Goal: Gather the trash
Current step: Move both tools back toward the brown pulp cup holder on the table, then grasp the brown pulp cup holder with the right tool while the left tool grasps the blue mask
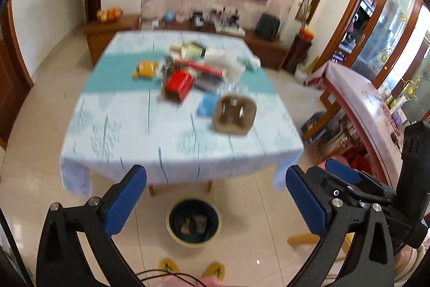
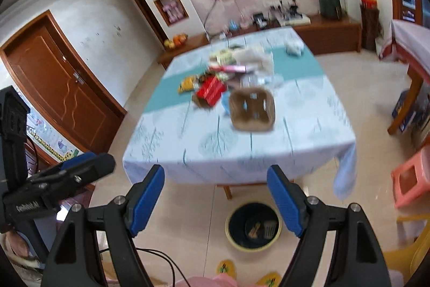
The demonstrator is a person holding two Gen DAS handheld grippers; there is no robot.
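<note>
Both up high and empty-jawed, left gripper [image 1: 216, 202] spread wide, right gripper [image 2: 216, 199] a touch narrower, with bin [image 1: 193, 223] on the floor straight below between the pads and trash pile [image 1: 193, 71] on table [image 1: 134, 131] ahead, beyond the fingertips.

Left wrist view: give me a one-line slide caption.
Open left gripper held above a floor bin, facing a cloth-covered table with piled trash and a brown basket.

text: "GenRobot.AI" | on: left hand-held gripper [image 2: 86, 166] body, right wrist view | other print: unreadable
</note>
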